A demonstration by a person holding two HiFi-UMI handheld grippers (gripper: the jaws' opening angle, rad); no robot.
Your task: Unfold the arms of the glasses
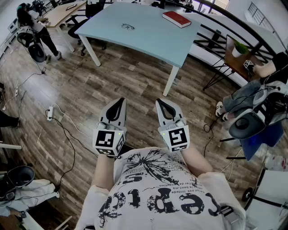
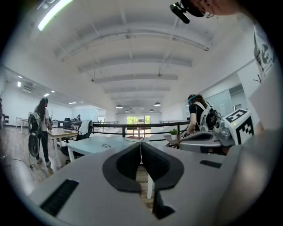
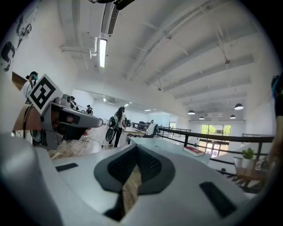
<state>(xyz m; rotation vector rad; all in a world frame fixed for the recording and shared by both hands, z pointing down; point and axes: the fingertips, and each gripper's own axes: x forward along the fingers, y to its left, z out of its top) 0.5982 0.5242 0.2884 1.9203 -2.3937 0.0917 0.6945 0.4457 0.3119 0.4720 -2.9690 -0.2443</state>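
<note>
The glasses (image 1: 128, 26) lie folded on the light blue table (image 1: 148, 38) far ahead in the head view, with a red book (image 1: 176, 19) near the table's far right corner. My left gripper (image 1: 121, 100) and right gripper (image 1: 159, 102) are held side by side close to my chest, over the wooden floor and well short of the table. Both are shut with nothing between the jaws. In the left gripper view the shut jaws meet at the left gripper (image 2: 141, 146), with the table (image 2: 95, 144) beyond. The right gripper (image 3: 136, 149) also points toward the table (image 3: 174, 148) and book (image 3: 193, 150).
A person (image 1: 37, 26) stands by a wooden desk (image 1: 60, 12) at the far left. Black railing (image 1: 225, 24) runs behind the table. A seated person (image 1: 252, 96) and a small table with a plant (image 1: 237, 48) are at the right. A power strip (image 1: 50, 112) and cables lie on the floor.
</note>
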